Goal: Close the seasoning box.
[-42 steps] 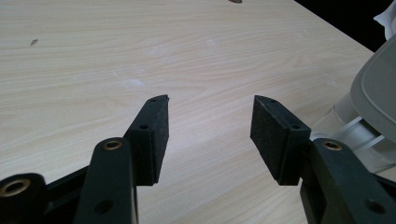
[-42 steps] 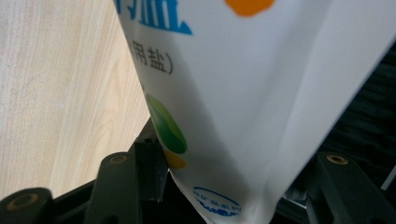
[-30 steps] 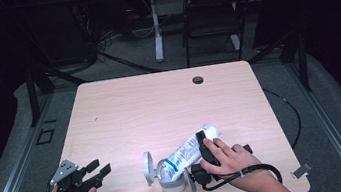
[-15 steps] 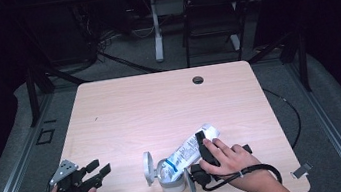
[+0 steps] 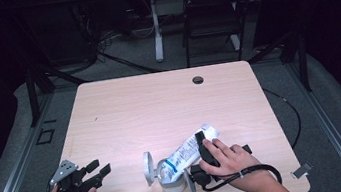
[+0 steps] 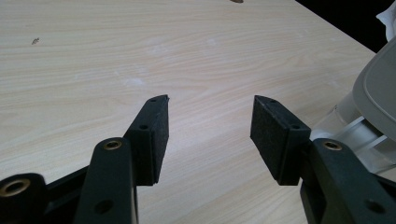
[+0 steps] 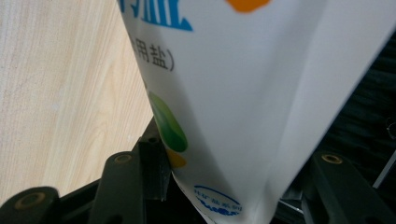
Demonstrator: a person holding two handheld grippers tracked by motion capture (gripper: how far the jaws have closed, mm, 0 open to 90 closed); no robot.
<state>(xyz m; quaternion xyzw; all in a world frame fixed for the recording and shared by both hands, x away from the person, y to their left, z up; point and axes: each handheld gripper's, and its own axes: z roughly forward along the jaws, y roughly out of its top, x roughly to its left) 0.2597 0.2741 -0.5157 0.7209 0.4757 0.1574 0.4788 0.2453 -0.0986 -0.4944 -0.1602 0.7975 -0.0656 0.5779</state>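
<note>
From the high view, a white salt pouch lies tilted at the near edge of the pale tabletop, its lower end resting in a grey lidded container whose round lid stands open. The right tool grips the pouch near its upper end, a hand wrapped over it. The left tool sits by the near left corner, well apart from the pouch, with the far stretch of the tabletop bare up to a small dark cable hole near the far edge.

The left gripper view looks along the left tool, jaws spread wide with nothing between them, bare wood ahead and the grey container at the right margin.

The right gripper view brings the pouch up close, with blue print and a green and orange mark, wedged between the jaws of the right tool, which press on it while standing fairly wide.
</note>
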